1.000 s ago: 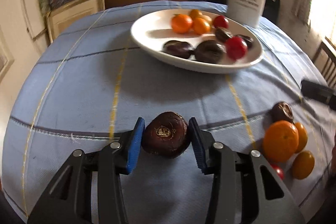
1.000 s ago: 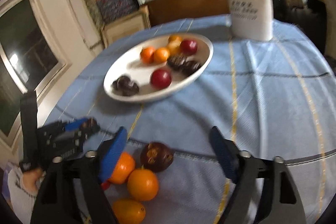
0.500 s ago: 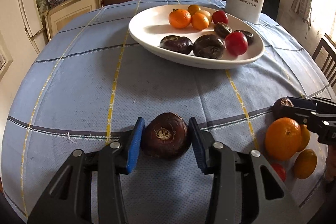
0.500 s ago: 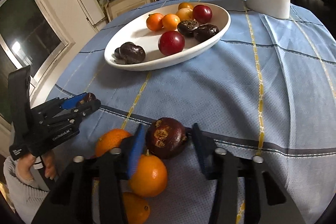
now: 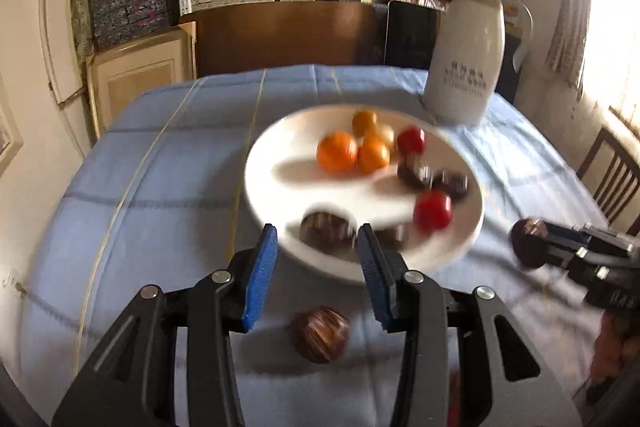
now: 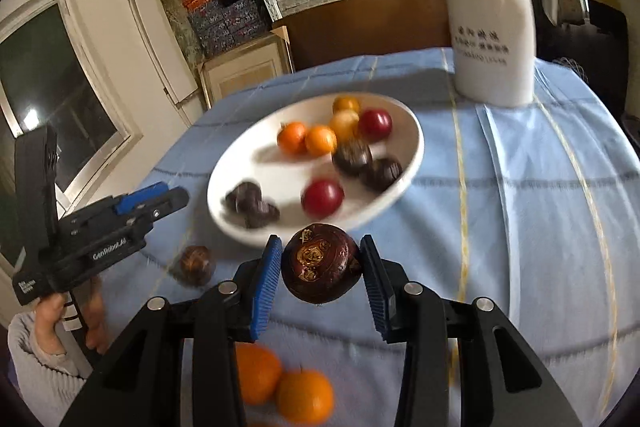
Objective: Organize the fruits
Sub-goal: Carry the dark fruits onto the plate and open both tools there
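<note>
Right gripper [image 6: 320, 273] has its fingers clamped on a dark fruit [image 6: 320, 267], so next it goes onto the plate [image 6: 412, 163] just ahead, while the left gripper [image 5: 316, 275] hangs with fingers apart above another dark one [image 5: 320, 334] on the desk.

Legible markings are few.

1. Left gripper [image 6: 160, 201], right wrist view: white lettering on the side of the black body reads approximately "GenRobot.AI". A second, smaller white label sits at the rear lower corner of the same body; it is too small to read.

2. White thermos jug [image 6: 490, 27]: dark printing in two lines on the front face. The upper line consists of Chinese characters; the lower line appears to be a row of digits. Motion blur prevents reading either line in both views.
</note>
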A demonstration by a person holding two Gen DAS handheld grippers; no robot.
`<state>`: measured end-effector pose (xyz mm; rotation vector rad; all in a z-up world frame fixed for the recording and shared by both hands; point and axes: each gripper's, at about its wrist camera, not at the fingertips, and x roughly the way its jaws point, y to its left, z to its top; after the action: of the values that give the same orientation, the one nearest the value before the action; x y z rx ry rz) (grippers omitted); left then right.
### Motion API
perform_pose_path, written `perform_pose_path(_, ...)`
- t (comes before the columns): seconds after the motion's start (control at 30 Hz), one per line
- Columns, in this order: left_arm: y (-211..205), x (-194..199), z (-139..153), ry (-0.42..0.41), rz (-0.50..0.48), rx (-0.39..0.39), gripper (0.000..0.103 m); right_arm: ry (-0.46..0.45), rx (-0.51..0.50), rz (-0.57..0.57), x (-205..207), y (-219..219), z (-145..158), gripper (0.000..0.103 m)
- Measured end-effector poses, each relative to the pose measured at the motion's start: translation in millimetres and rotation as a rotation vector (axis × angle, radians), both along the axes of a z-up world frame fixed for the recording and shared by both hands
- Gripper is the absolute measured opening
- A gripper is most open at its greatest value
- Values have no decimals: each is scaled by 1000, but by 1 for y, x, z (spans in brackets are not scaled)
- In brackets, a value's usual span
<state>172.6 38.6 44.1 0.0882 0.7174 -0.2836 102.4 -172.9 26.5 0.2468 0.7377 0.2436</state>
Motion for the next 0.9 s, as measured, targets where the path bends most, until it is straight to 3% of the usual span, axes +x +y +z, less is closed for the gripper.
perform_pose_path(0.17, -11, 47, -1, 2, 27, -10, 41, 8, 24, 10, 56, 20, 5, 41)
perform_pose_path(0.27, -5, 44, -10, 18, 12, 21, 41, 5, 22, 15, 68, 26, 4, 41)
perform_pose_path(0.37, 16, 21, -18, 16, 23, 88, 47, 12, 14, 21, 67, 23, 0, 41)
perform_pose_path(0.53, 33, -3, -38, 57, -30, 99, 49, 19, 24, 15, 64, 20, -1, 41)
perform_pose_path(0.7, 22, 7, -67, 95, -24, 201, 53, 15, 35, 19, 62, 19, 1, 41)
perform_pose_path(0.9, 25, 24, -75, 118, 5, 162, 53, 7, 37, 26, 59, 21, 3, 41)
